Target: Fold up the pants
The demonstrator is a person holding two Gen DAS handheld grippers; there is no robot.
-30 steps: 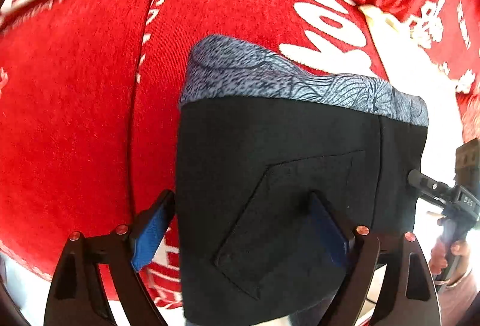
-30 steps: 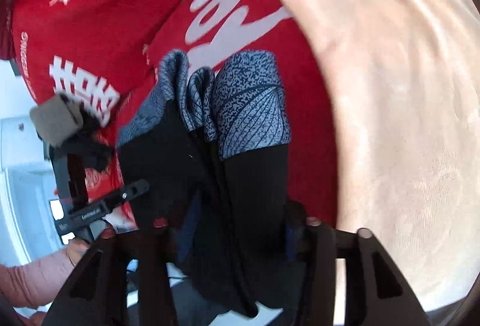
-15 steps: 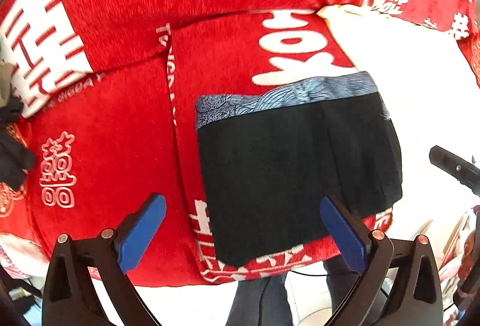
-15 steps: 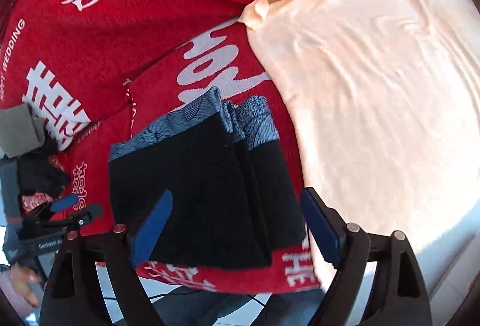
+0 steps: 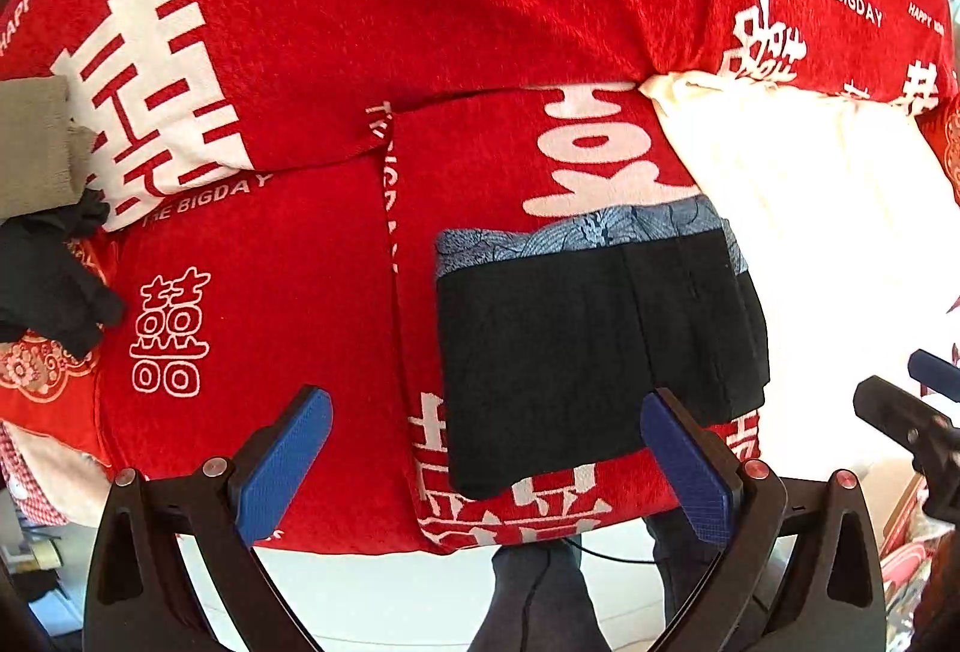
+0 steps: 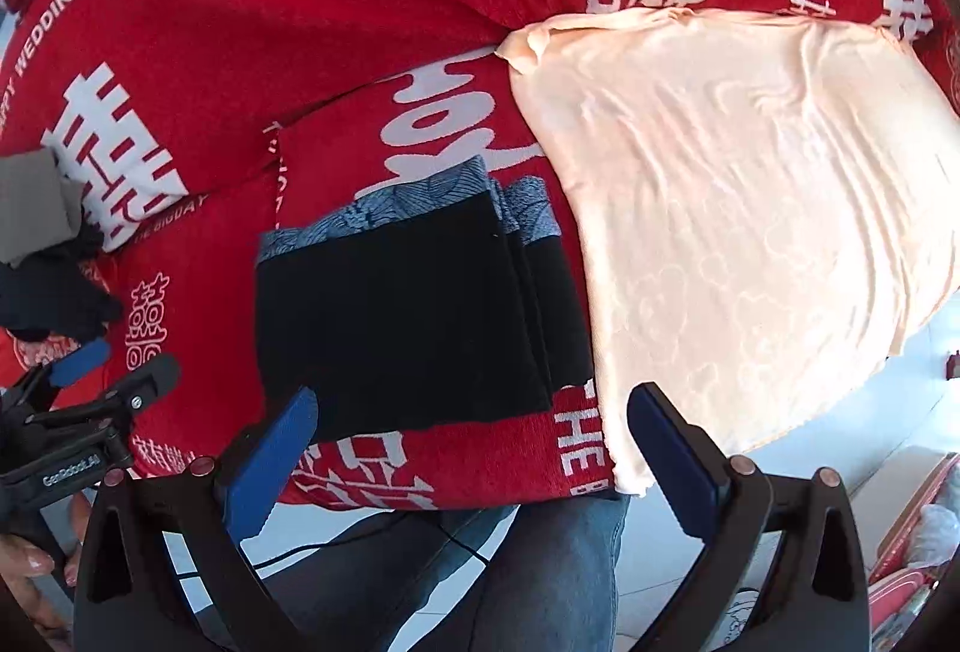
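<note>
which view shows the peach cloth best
The right wrist view: the peach cloth shows almost whole, cloud pattern visible, beside the pants. In the left wrist view it is a washed-out strip.

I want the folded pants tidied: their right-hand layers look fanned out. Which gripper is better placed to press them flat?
Probably the right gripper: open and empty, with the fanned layers of the folded black pants straight ahead of its fingers. The left gripper, also open, faces the neater left part.
</note>
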